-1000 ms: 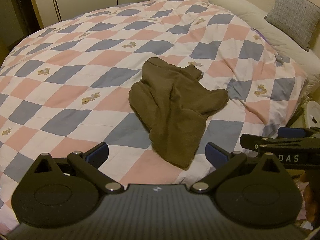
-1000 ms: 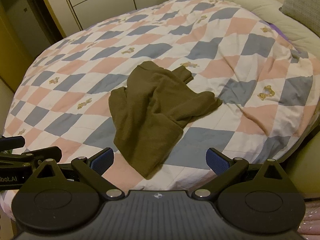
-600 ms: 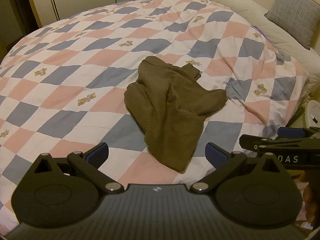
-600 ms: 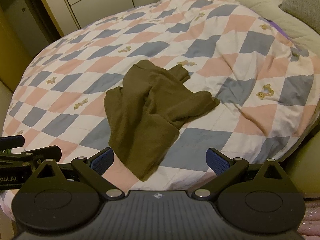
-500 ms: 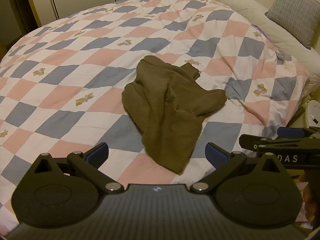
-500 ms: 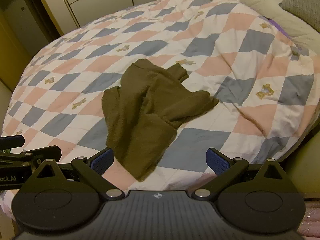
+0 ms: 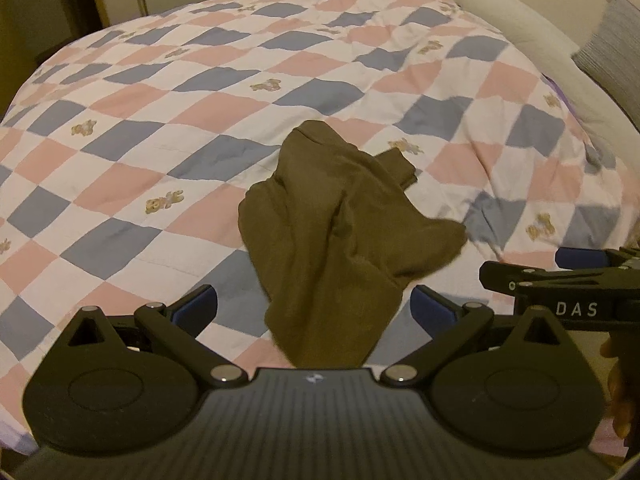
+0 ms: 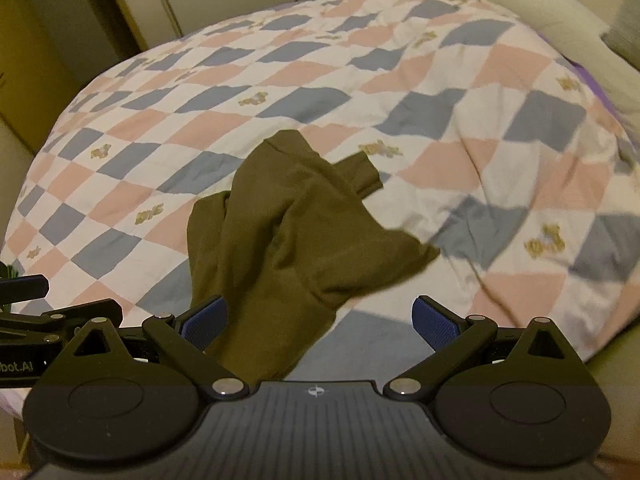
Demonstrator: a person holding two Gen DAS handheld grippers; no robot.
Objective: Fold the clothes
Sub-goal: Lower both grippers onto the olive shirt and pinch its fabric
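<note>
Garment: a crumpled olive-brown knit garment (image 7: 336, 248) lies in a loose heap near the front edge of the bed, not flat and not squared; what looks like a sleeve or corner (image 7: 400, 168) sticks out at its far right, and a broad flap (image 7: 432, 248) spreads to the right.
Bed cover: a quilted cotton cover in pink, grey-blue and white diamonds (image 7: 200, 112), with small bear motifs, soft and slightly rumpled under the cloth.
Left gripper: the black 2-finger left gripper (image 7: 314, 308) hangs just in front of the near hem, its blue-padded fingers (image 7: 196, 308) spread wide with nothing between them.
Right gripper: the black 2-finger right gripper (image 8: 320, 320) hovers close beside it, fingers (image 8: 436, 322) also set wide and empty; the near tail of the cloth shows in the gap.
Step in hand: I judge this as an approach to the near edge of the heap, since both tools face it side by side with fingers apart.
Next move: it calls for 2 pinches on separate points of the hem or corners, so the cloth can be lifted and spread flat; a bite through more than 1 layer would drag the whole bundle.
Texture: the fabric looks matte, thin and limp, with soft rounded creases; it will likely sag and cling to the quilt.
Surroundings: a pale bolster (image 7: 520, 28) and a grey woven cushion (image 7: 616, 44) sit at the far right, well apart from the garment.
</note>
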